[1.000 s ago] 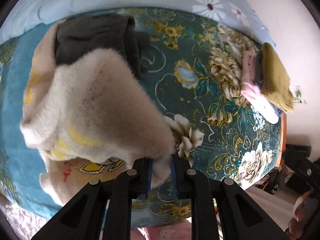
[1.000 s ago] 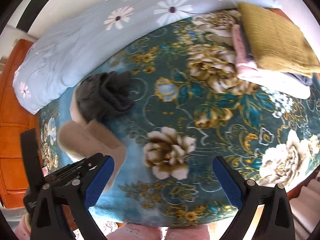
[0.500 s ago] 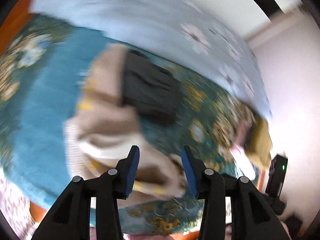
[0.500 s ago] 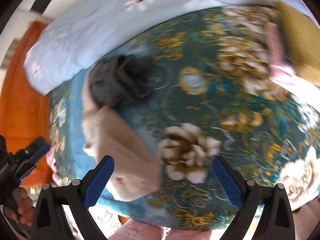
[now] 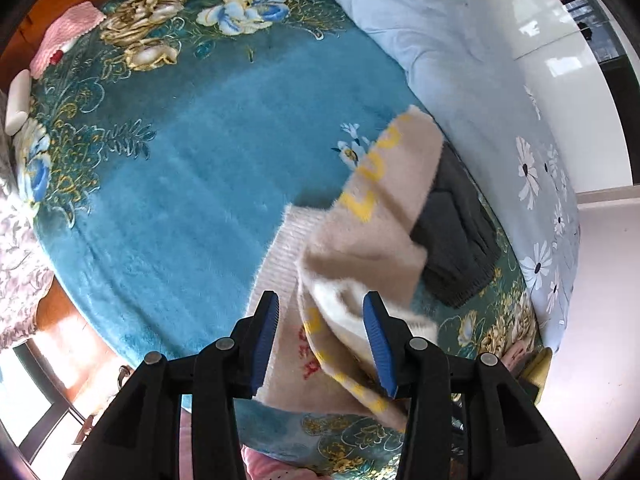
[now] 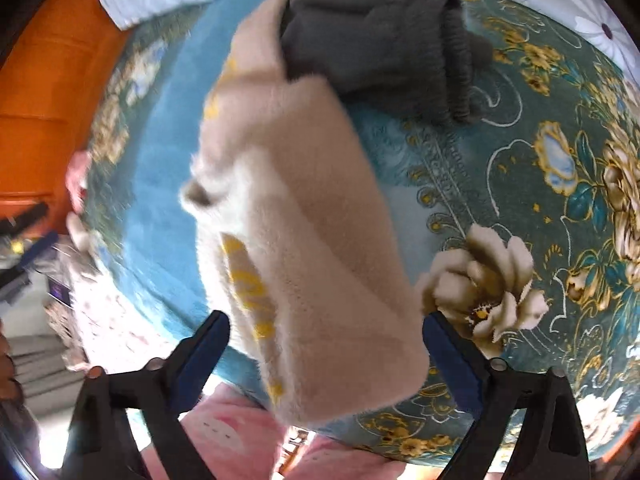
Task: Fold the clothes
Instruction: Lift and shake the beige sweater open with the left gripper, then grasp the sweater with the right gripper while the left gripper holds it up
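A fluffy cream sweater (image 5: 360,248) with yellow letters lies crumpled on the teal floral blanket (image 5: 192,160), partly over a dark grey knit garment (image 5: 456,240). My left gripper (image 5: 320,336) is open just above the sweater's near edge, holding nothing. In the right wrist view the same sweater (image 6: 296,240) fills the middle, with the grey garment (image 6: 380,40) behind it. My right gripper (image 6: 326,352) is wide open with the sweater's near end between its jaws, not clamped.
A pale blue daisy-print duvet (image 5: 480,92) runs along the far side of the bed. A pink cloth (image 5: 66,36) and a white object (image 5: 18,102) lie at the left corner. Orange wood furniture (image 6: 44,92) stands beyond the bed.
My left gripper has let go of the sweater and swung left over it. My right gripper has moved in close, so the sweater now lies between its open jaws.
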Demonstrator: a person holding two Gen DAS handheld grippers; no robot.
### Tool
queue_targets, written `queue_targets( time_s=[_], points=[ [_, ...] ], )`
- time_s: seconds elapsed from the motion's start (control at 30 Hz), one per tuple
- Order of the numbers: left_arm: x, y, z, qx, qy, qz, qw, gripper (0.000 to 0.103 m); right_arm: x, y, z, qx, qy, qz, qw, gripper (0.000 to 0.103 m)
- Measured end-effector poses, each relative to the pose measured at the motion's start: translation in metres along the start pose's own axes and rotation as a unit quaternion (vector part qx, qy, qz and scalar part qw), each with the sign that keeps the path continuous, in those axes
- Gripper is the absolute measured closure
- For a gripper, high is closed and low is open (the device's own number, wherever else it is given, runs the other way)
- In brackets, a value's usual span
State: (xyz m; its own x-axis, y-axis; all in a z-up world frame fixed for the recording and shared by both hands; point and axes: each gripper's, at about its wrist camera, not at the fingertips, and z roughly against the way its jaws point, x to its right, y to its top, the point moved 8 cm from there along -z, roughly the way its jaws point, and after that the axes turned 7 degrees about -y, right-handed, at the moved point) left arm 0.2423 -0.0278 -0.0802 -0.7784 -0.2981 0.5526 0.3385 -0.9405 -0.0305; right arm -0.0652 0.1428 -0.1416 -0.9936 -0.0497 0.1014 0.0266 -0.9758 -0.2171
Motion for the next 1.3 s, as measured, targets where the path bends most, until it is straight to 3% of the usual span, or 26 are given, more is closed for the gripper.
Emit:
queue_targets(
  time_s=[0.13, 0.2, 0.23, 0.27, 0.33, 0.6, 0.7, 0.83, 0.93, 1.07, 1.3],
  points=[
    [-0.004, 0.02, -0.025, -0.028, -0.009, -0.009, 0.9995, 0.058, 0.018, -0.005, -0.018, -0.038, -0.032, -0.045, 0.998, 0.044],
    [-0.007, 0.028, -0.043, -0.048, -0.014, -0.008, 0.9987, 0.058, 0.03, -0.009, -0.023, -0.054, -0.036, -0.075, 0.995, 0.053],
    [-0.009, 0.032, -0.052, -0.059, -0.017, -0.007, 0.9981, 0.058, 0.034, -0.011, -0.024, -0.058, -0.04, -0.088, 0.994, 0.058],
    [-0.012, 0.038, -0.066, -0.072, -0.019, -0.005, 0.9972, 0.058, 0.036, -0.011, -0.022, -0.056, -0.047, -0.098, 0.992, 0.07],
    [-0.017, 0.046, -0.092, -0.096, -0.021, -0.002, 0.9951, 0.058, 0.04, -0.012, -0.017, -0.051, -0.06, -0.119, 0.99, 0.077],
    [-0.026, 0.043, -0.181, -0.18, -0.021, -0.005, 0.9834, 0.058, 0.052, -0.016, -0.003, -0.044, -0.1, -0.205, 0.972, 0.082],
    [-0.02, 0.038, -0.197, -0.196, -0.057, 0.015, 0.9788, 0.054, 0.052, -0.016, 0.002, -0.044, -0.104, -0.229, 0.967, 0.082],
    [0.004, 0.023, -0.21, -0.237, -0.105, 0.011, 0.9658, 0.055, 0.056, -0.015, 0.012, -0.043, -0.111, -0.25, 0.961, 0.083],
    [0.011, 0.019, -0.209, -0.229, -0.074, -0.019, 0.9703, 0.081, 0.063, -0.015, 0.02, -0.038, -0.115, -0.265, 0.957, 0.084],
    [0.036, 0.019, -0.18, -0.185, -0.093, -0.036, 0.9776, 0.086, 0.074, -0.01, 0.034, -0.015, -0.115, -0.286, 0.951, 0.084],
    [0.108, 0.033, -0.088, -0.072, -0.184, -0.066, 0.978, 0.088, 0.091, 0.014, 0.107, 0.104, -0.107, -0.283, 0.948, 0.085]
  ],
)
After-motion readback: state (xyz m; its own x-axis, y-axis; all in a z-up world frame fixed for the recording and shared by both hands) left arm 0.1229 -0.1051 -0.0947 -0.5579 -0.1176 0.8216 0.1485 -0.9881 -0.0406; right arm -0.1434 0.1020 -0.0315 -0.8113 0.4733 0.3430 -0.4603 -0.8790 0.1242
